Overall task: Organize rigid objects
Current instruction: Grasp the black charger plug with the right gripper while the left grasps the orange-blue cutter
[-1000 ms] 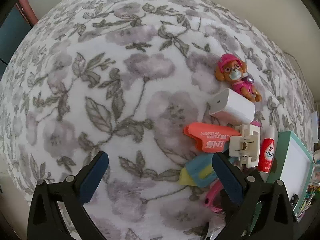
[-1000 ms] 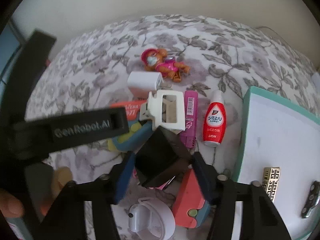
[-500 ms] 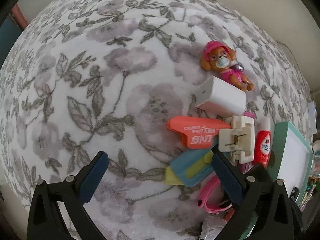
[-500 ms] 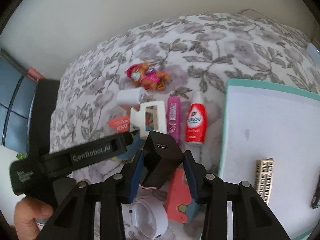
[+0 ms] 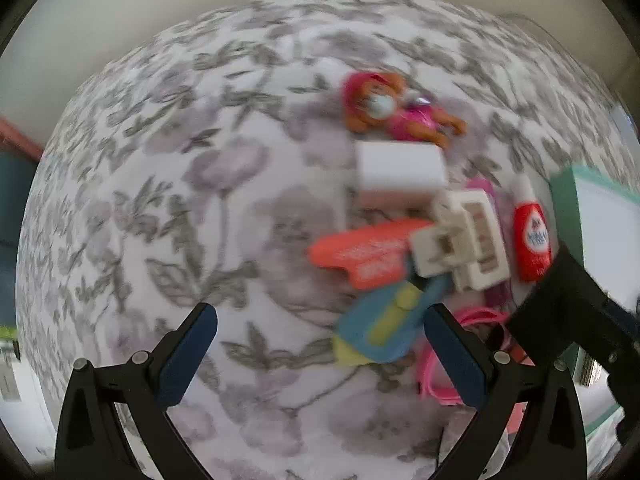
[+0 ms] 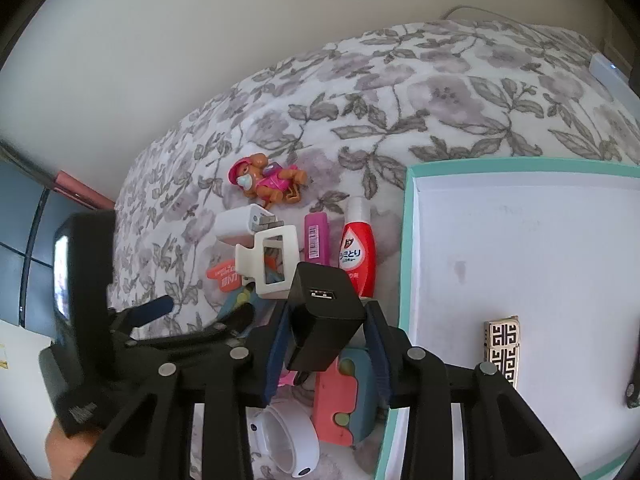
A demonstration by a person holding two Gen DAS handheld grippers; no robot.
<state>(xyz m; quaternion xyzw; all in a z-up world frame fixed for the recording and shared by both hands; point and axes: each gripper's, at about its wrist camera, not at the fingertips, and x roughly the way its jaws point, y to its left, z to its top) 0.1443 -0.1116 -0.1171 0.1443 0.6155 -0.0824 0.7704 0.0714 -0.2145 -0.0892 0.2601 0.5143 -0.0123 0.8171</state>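
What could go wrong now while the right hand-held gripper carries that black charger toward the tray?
1. The right hand-held gripper pinches the black charger near its lower half, tilted; it might pivot or slip out before reaching the teal tray.
2. The patterned block already lies in the tray; a careless drop could knock it.
3. The left hand-held gripper, open, sits close by, so the two could collide.

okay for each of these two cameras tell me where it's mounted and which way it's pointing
Left wrist: sits on the left gripper, looking down along its open fingers at the floral blanket and the toy pile; the frame is blurred.
Right wrist: sits on the right gripper, facing the same pile and the teal box; its fingers clamp a black charger, with the left gripper at its left.
Shared: the dog toy, white clip and red bottle.
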